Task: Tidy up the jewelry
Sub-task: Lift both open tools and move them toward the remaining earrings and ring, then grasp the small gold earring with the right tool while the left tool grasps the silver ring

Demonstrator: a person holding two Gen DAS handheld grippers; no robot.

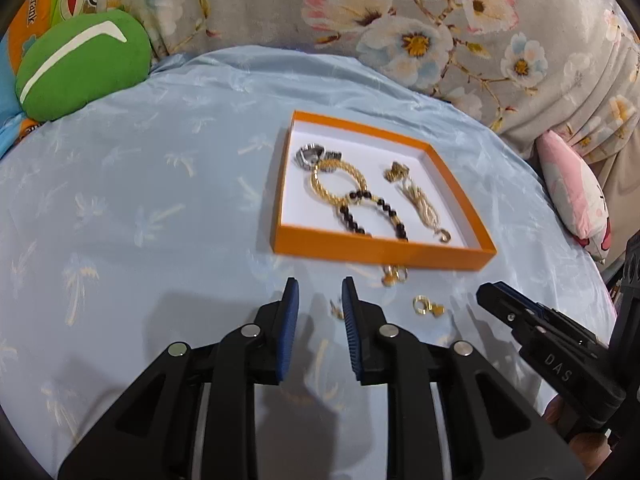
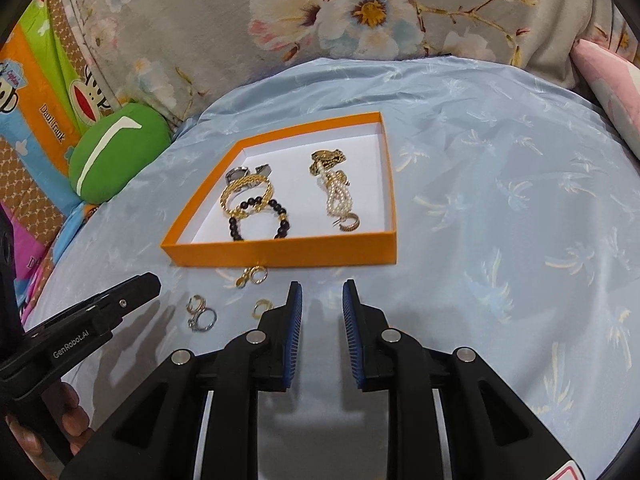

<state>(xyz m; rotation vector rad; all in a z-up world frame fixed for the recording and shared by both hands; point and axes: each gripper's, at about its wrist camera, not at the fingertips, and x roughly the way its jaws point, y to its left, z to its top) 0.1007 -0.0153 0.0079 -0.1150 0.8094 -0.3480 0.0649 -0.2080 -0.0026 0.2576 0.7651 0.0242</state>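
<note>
Hovering with both the left gripper and right gripper parted and empty, loose rings lying on the bed between them, nearer the left, just short of the orange tray.

At your 10 o'clock green cushion, 12 o'clock floral fabric, 3 o'clock pink pillow, pale blue bedsheet underneath.

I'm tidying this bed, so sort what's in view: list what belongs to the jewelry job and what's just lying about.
Job:
orange box
gold bracelet
black bead bracelet
pearl strand
loose rings on the sheet
gold clasp by the box

Lying about:
green cushion
pink pillow
floral blanket
</note>
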